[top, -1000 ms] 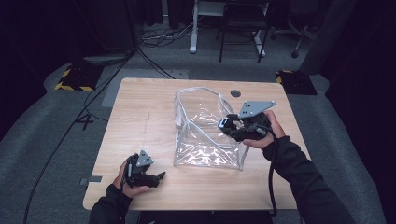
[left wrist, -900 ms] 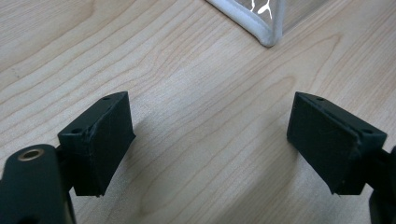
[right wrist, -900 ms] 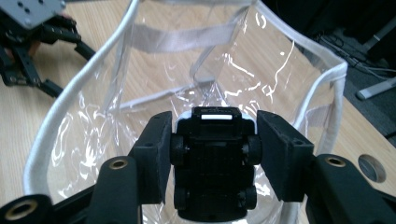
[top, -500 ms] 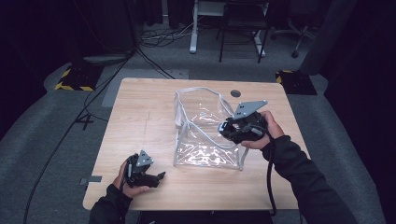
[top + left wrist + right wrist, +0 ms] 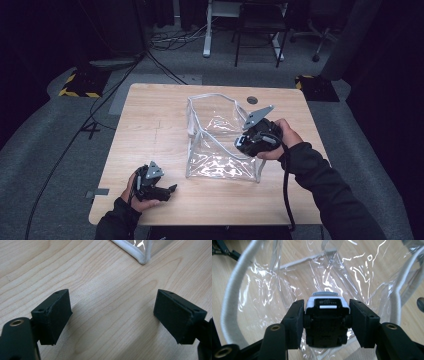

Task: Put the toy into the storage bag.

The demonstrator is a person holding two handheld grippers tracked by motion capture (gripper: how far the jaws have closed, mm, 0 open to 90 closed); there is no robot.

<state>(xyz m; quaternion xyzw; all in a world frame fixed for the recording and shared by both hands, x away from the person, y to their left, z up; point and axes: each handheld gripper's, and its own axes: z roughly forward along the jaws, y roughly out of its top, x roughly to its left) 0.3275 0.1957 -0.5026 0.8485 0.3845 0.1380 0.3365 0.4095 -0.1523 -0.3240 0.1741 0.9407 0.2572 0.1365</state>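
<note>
Right gripper (image 5: 325, 315): my jaws clamp a small black-and-white toy car (image 5: 325, 322) by its sides, centre of the right gripper view, nose aimed into the clear bag (image 5: 220, 140).
Why there: I judge I am holding it over the bag's mouth to drop it in.
Left gripper (image 5: 112, 315): jaws wide apart and empty, idling low over bare table (image 5: 150, 125) at lower left of the high view.
Bag: mid-frame, white piping (image 5: 229, 297) ringing the opening on both sides of the car.
Room: the piping crowds my right jaws closely; open wood lies left of the bag, and its corner (image 5: 143, 258) sits upper right in the left gripper view.
</note>
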